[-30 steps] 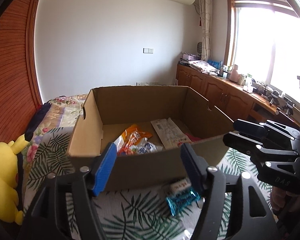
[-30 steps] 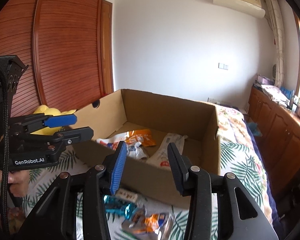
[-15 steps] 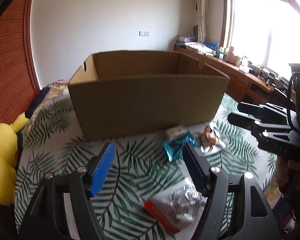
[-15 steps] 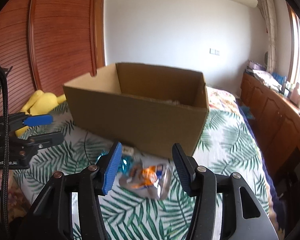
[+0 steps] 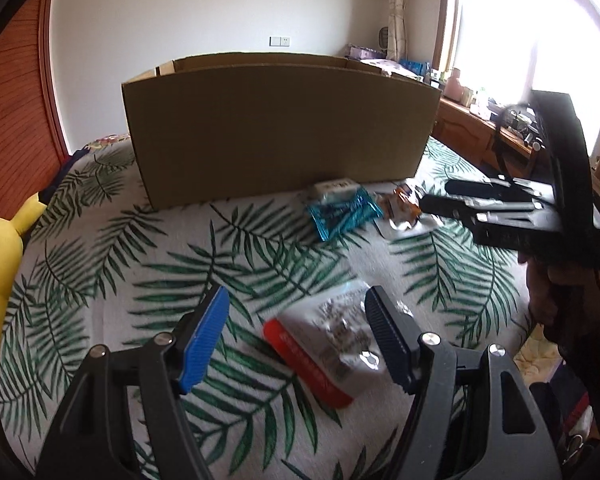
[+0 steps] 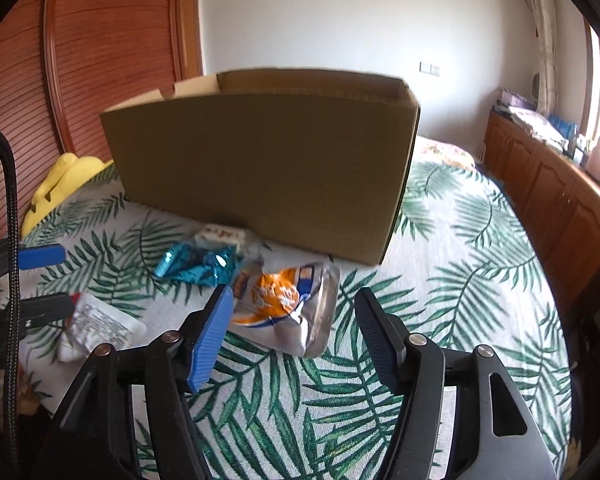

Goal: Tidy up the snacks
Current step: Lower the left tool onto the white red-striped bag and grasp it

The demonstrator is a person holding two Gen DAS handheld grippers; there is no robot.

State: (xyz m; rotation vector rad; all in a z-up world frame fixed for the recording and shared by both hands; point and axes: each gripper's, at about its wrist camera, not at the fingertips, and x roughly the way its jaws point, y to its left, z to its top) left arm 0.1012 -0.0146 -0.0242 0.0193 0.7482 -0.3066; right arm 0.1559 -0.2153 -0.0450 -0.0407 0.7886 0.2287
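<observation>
Your left gripper [image 5: 296, 336] hangs low over the leaf-print bedspread [image 5: 148, 280] with its fingers spread wide apart and nothing between the pads. Just ahead of it, partly framed by the two fingers, lies a clear snack bag with a red strip [image 5: 328, 344] along one edge, flat on the cover; whether the fingertips touch it cannot be told.

Your right gripper [image 6: 296, 336] is likewise parted and empty. Right in front of its opening sits an orange-and-silver snack pouch [image 6: 288, 304], crumpled, with a shiny blue wrapper [image 6: 198, 262] beside it to the left and a small white packet [image 6: 220, 234] just behind that, close against the foot of the cardboard box [image 6: 268, 164].

The box stands upright on the bed with its top open — from both wrist views you see only its plain near wall and rim, so its contents are hidden. The three small snacks cluster near the box's front; the red-strip bag lies well apart from them, nearer you.

In the left view the right gripper reaches in from the right edge, its tips near the orange pouch. A yellow plush toy [image 6: 60, 184] rests at the left of the bed against the wooden wall panel [image 6: 112, 56] — clear of the snacks
</observation>
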